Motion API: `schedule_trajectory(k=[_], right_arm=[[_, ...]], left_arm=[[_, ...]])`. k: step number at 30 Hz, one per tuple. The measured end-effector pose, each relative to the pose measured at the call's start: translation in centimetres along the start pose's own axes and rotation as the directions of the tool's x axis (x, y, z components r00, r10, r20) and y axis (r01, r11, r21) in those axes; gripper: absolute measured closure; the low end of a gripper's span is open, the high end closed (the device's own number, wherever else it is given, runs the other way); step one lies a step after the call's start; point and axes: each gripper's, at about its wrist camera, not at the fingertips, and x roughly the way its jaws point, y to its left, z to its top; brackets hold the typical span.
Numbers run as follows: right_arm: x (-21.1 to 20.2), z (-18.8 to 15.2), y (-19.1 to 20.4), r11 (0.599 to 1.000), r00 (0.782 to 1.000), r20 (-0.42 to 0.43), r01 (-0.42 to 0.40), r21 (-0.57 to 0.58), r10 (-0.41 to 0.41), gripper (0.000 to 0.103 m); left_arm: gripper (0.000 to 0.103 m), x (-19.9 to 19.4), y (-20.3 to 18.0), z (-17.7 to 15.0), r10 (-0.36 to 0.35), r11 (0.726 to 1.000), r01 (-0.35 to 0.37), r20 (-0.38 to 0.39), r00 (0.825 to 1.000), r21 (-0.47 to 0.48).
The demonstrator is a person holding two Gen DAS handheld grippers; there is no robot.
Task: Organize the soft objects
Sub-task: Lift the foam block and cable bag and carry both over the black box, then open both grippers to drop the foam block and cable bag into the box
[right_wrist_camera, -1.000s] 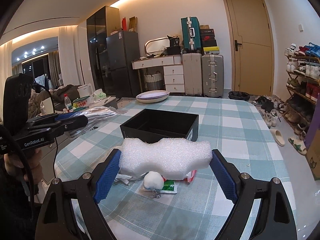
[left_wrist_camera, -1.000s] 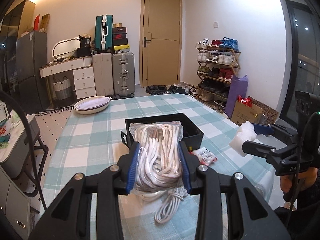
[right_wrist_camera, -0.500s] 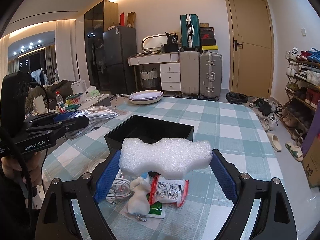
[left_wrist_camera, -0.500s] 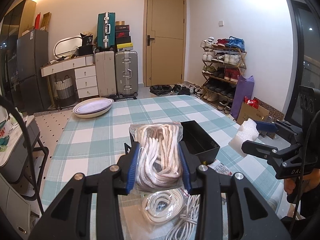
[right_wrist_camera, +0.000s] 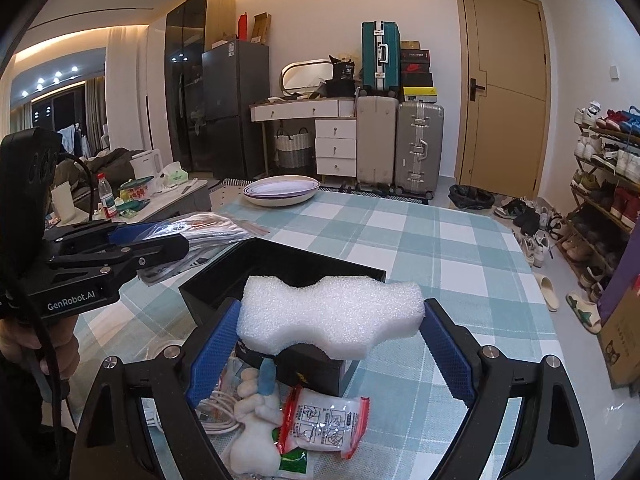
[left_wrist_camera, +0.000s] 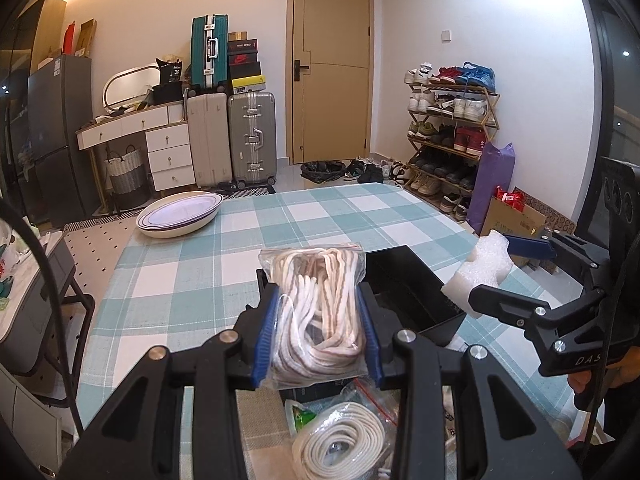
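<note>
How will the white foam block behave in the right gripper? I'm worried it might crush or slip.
The foam block looks airy and porous, so it is probably very light. It spans the right gripper without visibly buckling, so it seems fairly springy. Its rough texture against the blue pads should resist slipping.

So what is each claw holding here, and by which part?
Left claw pinches the clear bag of rope across its middle. Right claw grips the white foam block by its two ends.
</note>
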Motion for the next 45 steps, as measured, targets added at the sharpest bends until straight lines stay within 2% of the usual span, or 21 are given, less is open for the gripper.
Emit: schedule_trajectory(k=[18,30,32,34,35,36,38,39,40,43,45], right_arm=[[6.0,0.6,0.1,0.998,0.997,-0.075,-0.027,-0.053,0.023,0.013],[8.2,0.2,0.6,0.994,0.994,-0.103,-0.046,-0.097,0.036,0.013],[8.3,0.2,0.7,0.994,0.994,-0.106,-0.049,-0.097,0.039,0.01],[8.1,0.1,0.7,0.995,0.995,-0.094,-0.035,-0.097,0.026,0.003],[7.8,0.1,0.7,0.995,0.996,-0.087,-0.032,-0.095,0.023,0.002],[7.5,0.0,0.6,0.995,0.996,-0.083,-0.031,-0.093,0.023,0.001],[6.8,-0.2,0.4,0.996,0.997,-0.081,-0.015,-0.085,0.008,0.001],[6.5,-0.3,0.3,0.997,0.997,-0.082,-0.012,-0.079,0.006,0.001],[6.0,-0.4,0.1,0.998,0.997,-0.081,-0.01,-0.069,0.004,0.001],[4.6,-0.9,-0.6,1.0,0.997,-0.078,-0.015,-0.027,0.012,0.001],[3.7,-1.3,-1.0,1.0,0.997,-0.081,-0.016,0.005,0.017,0.001]], left_arm=[[0.067,4.5,-0.3,0.3,-0.021,0.999,0.023,-0.058,0.998,0.035],[0.066,6.6,-0.4,0.1,-0.033,0.999,0.036,-0.099,0.994,0.026],[0.063,6.8,-0.3,0.1,-0.031,0.999,0.034,-0.106,0.994,0.026],[0.057,6.9,-0.3,0.1,-0.027,0.999,0.031,-0.122,0.992,0.025],[0.054,6.8,-0.2,0.1,-0.029,0.999,0.031,-0.123,0.992,0.021],[0.045,6.7,-0.1,0.1,-0.029,0.999,0.031,-0.124,0.992,0.019],[0.042,6.2,-0.1,0.0,-0.026,0.999,0.028,-0.118,0.993,0.019],[0.037,5.9,-0.1,0.0,-0.028,0.999,0.03,-0.118,0.993,0.019],[0.026,5.6,-0.1,0.0,-0.029,0.999,0.031,-0.117,0.993,0.016],[0.003,4.1,0.2,-0.2,-0.015,1.0,0.014,-0.079,0.997,-0.015],[0.0,3.2,0.6,-0.4,-0.008,0.999,0.006,-0.059,0.998,-0.039]])
